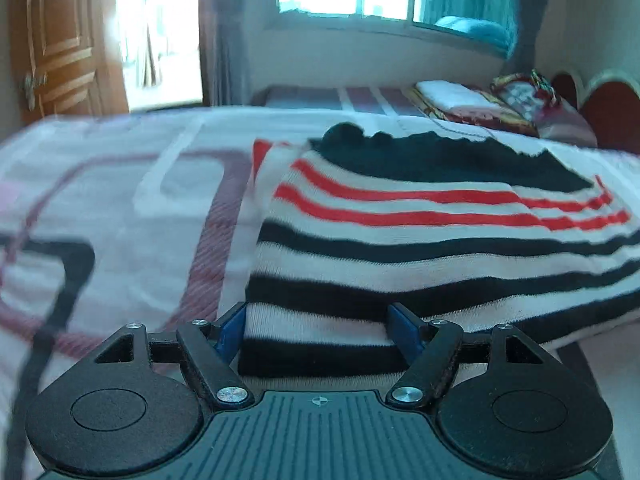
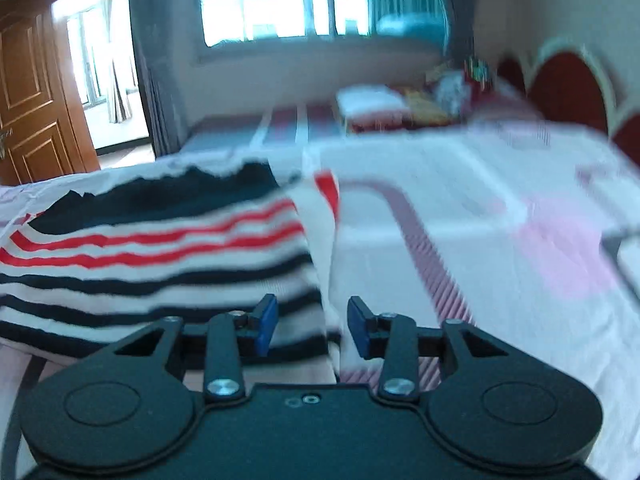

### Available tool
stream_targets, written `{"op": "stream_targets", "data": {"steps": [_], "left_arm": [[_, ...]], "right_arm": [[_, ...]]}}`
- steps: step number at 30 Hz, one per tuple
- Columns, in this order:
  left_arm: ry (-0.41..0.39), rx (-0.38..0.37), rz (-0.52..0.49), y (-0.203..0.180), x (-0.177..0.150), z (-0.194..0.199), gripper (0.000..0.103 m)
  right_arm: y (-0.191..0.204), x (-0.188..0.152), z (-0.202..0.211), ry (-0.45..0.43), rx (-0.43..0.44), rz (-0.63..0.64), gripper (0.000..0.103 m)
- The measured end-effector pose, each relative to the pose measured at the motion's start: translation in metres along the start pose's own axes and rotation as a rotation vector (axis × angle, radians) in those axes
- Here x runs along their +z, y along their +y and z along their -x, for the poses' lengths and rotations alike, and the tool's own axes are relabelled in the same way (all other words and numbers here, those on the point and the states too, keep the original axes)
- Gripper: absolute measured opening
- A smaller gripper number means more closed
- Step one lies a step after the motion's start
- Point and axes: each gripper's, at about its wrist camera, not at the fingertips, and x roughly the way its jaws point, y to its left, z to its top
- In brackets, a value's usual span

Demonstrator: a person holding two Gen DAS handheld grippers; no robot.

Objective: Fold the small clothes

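A small striped garment (image 1: 420, 240), white with black and red stripes and a dark top part, lies on the bed at its near edge. My left gripper (image 1: 320, 332) is open, its blue pads (image 1: 232, 330) wide apart on either side of the garment's near left corner. In the right wrist view the same garment (image 2: 160, 256) lies at the left. My right gripper (image 2: 312, 328) is open, its blue pads (image 2: 266, 326) apart around the garment's near right corner, with the hem between them. Neither gripper pinches the cloth.
The bed (image 1: 120, 208) has a white cover with pink and dark line patterns. Folded bedding and a pillow (image 1: 452, 98) lie at the far end by a red headboard (image 2: 568, 92). A wooden door (image 1: 60, 44) and a window (image 2: 280, 0) stand behind.
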Motion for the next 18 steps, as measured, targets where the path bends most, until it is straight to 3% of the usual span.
{"op": "stream_targets", "data": {"steps": [5, 6, 7, 9, 13, 15, 16, 18], "left_arm": [[0.008, 0.007, -0.020, 0.007, -0.005, 0.000, 0.074], [0.007, 0.004, -0.020, 0.008, -0.005, -0.001, 0.076], [0.009, 0.007, -0.018, 0.009, -0.005, -0.002, 0.078], [0.010, 0.016, -0.013, 0.012, -0.005, -0.004, 0.085], [0.003, 0.060, 0.003, 0.022, -0.005, 0.006, 0.085], [-0.032, 0.092, 0.001, 0.021, -0.003, 0.019, 0.085], [-0.058, 0.086, -0.011, 0.015, -0.003, 0.026, 0.085], [-0.114, 0.033, -0.067, -0.011, -0.003, 0.039, 0.085]], "right_arm": [[-0.004, -0.007, 0.001, 0.037, 0.051, -0.048, 0.019], [-0.004, -0.008, 0.002, 0.038, 0.054, -0.045, 0.007], [-0.003, -0.011, 0.001, 0.039, 0.036, -0.024, 0.006], [-0.002, -0.019, -0.002, 0.057, -0.004, 0.019, 0.005], [0.003, -0.025, 0.001, 0.062, -0.026, 0.064, 0.007], [0.005, -0.020, 0.005, 0.078, -0.041, 0.069, 0.014], [0.006, -0.018, 0.010, 0.060, -0.065, 0.072, 0.023], [0.013, -0.018, 0.024, -0.016, -0.090, 0.095, 0.021]]}}
